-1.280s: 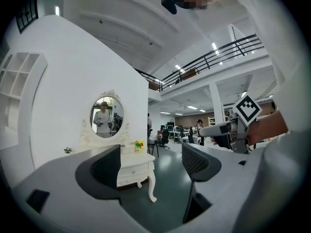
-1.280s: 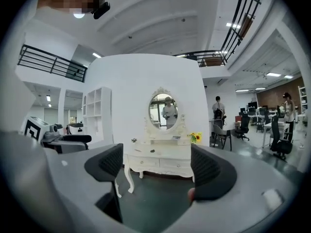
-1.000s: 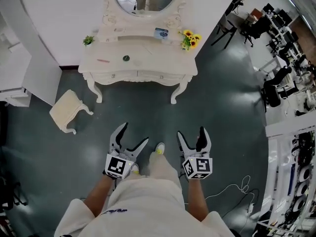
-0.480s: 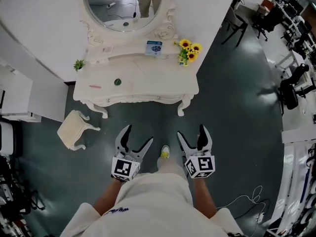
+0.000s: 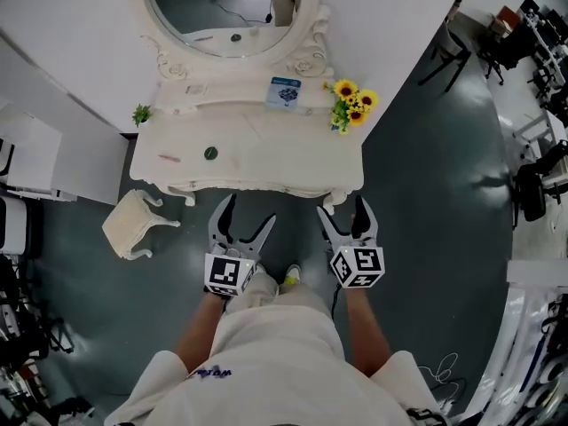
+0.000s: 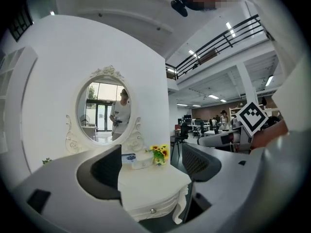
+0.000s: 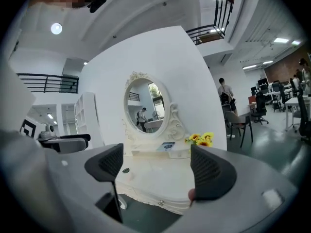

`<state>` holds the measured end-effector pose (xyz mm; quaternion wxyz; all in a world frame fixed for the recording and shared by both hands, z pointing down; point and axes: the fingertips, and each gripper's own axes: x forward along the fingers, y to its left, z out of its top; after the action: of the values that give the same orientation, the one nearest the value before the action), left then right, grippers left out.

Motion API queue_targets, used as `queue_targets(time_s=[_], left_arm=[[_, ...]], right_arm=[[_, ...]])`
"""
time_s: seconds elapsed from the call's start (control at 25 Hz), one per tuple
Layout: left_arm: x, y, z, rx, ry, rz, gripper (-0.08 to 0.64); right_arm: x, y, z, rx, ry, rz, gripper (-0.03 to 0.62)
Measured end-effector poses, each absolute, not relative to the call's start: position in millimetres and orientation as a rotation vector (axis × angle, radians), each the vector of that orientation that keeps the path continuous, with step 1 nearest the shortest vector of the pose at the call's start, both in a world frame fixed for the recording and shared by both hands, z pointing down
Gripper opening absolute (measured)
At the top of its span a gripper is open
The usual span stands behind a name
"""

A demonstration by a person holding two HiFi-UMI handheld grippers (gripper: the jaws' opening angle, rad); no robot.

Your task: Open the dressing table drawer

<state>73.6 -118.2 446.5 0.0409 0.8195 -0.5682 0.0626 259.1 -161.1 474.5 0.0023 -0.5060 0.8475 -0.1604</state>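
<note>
One counter (image 5: 266,162): white and carved, it stood against the wall straight ahead of the person, so its front edge faced both tools.
One mirror (image 5: 222,7): oval and upright at the back of the counter, clear of the job.
One drawer front (image 6: 146,213): it ran under the counter's front edge and looked shut. The overhang hid it in the head view, so only the two gripper views showed it.
One stool (image 5: 131,224): it sat on the floor off the counter's left corner, leaving the approach to the drawer free.
Two tools: the left tool (image 5: 248,211) and right tool (image 5: 341,209) were held side by side, low in front of the person, and aimed at the counter. Both had their jaws spread wide with nothing between the pads, probably so that either could take a handle.
Gap: the drawer front lay ahead of and below both tools. Neither touched it, though the tips looked near the counter's edge from above.
One knob (image 7: 160,204): small and round on the drawer front, it was the likely place to grip.
Some sunflowers (image 5: 353,103): at the counter's right rear, well away from the drawer.
</note>
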Motion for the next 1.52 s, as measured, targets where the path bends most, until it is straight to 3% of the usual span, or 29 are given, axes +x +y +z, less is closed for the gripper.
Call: queue_targets(time_s=[0.44,0.96,1.52], left_arm=[[38.8,-237.0,519.5,2.429,-1.692,0.211,0.391],[3.5,-339.5,542.2,2.487,-1.564,0.193,0.391],[13.7,-398.6,632.6,2.513,-1.382,0.361,0.301]], right_arm=[[213.2,-299.2,538.0,-1.729,2.718,-0.51,0.439],[164.8,-388.5,601.1,-1.973,2.727,-0.606,0.422],[163.5,-454.6,685.9,-2.155,2.713,-0.693,0.356]])
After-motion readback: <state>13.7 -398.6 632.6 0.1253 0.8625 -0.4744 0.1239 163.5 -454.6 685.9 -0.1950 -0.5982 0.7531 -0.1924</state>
